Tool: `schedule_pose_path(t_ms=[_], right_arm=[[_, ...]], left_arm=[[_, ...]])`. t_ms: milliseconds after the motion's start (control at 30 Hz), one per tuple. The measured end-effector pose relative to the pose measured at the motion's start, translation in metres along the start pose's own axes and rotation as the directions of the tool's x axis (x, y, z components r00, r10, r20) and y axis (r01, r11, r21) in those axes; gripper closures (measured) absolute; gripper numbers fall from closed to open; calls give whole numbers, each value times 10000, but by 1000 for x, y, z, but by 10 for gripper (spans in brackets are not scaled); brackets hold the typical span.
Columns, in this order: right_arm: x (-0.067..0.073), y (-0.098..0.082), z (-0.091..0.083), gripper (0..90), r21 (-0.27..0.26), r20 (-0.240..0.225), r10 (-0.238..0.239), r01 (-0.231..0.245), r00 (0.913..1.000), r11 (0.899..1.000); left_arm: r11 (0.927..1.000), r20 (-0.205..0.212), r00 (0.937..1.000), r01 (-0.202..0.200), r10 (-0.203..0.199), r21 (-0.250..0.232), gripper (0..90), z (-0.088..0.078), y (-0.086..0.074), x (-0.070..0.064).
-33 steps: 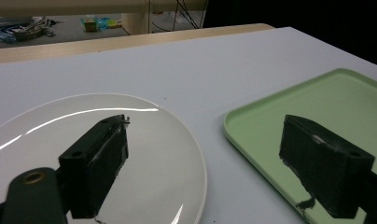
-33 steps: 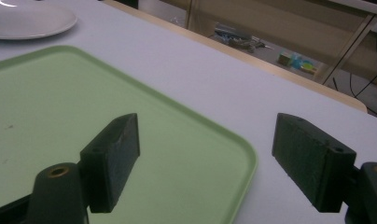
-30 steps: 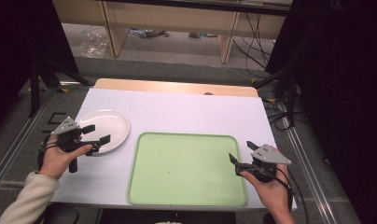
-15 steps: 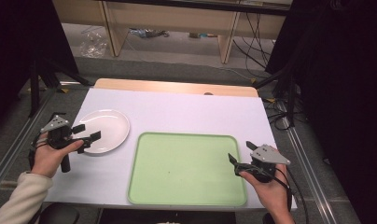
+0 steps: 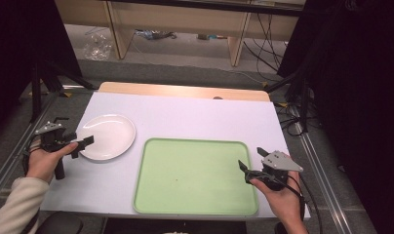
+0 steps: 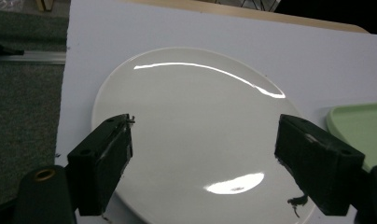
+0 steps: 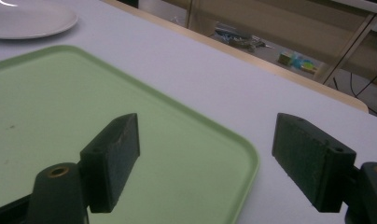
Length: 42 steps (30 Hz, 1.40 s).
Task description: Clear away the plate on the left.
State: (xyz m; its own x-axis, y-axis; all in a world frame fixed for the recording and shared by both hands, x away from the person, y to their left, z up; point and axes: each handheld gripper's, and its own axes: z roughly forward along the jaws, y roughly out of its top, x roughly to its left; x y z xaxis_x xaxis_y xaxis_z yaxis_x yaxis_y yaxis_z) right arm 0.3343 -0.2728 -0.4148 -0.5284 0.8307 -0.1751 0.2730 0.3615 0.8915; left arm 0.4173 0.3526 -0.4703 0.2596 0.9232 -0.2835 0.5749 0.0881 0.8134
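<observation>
white plate (image 5: 108,136) is sitting on the pale table cover (image 5: 195,117), left of the green tray (image 5: 195,178) and just beside it, not touching. left gripper (image 5: 79,141) is hovering at the plate's near-left rim with jaws spread wide, nothing between them. right gripper (image 5: 251,160) is hanging over the tray's right edge, jaws also spread and gripping nothing. tray is lying bare, flat on the cover. both hands are gripping their handles.
</observation>
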Motion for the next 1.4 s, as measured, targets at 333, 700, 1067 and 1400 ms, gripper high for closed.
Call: schedule_pose_path(t_ms=[333, 700, 1067, 1400], right_arm=[[0, 0, 0, 241, -59, 46, 3, -3, 10000, 10000], [1, 0, 0, 241, -46, 42, -28, 29, 10000, 10000], [0, 1, -1, 241, 17, -16, -33, 33, 10000, 10000], [1, 1, -1, 241, 11, -41, -16, 16, 10000, 10000]], left_arm=[[9966, -160, 9988, 483, -474, 661, 209, 8, -9, 14], [9874, -210, 9923, 1234, -1219, 987, 254, 13, -13, 22], [9716, -173, 9795, 2010, -2005, 1247, 322, 15, -16, 30], [9366, -430, 9468, 3217, -3188, 1389, 485, 16, -13, 37]])
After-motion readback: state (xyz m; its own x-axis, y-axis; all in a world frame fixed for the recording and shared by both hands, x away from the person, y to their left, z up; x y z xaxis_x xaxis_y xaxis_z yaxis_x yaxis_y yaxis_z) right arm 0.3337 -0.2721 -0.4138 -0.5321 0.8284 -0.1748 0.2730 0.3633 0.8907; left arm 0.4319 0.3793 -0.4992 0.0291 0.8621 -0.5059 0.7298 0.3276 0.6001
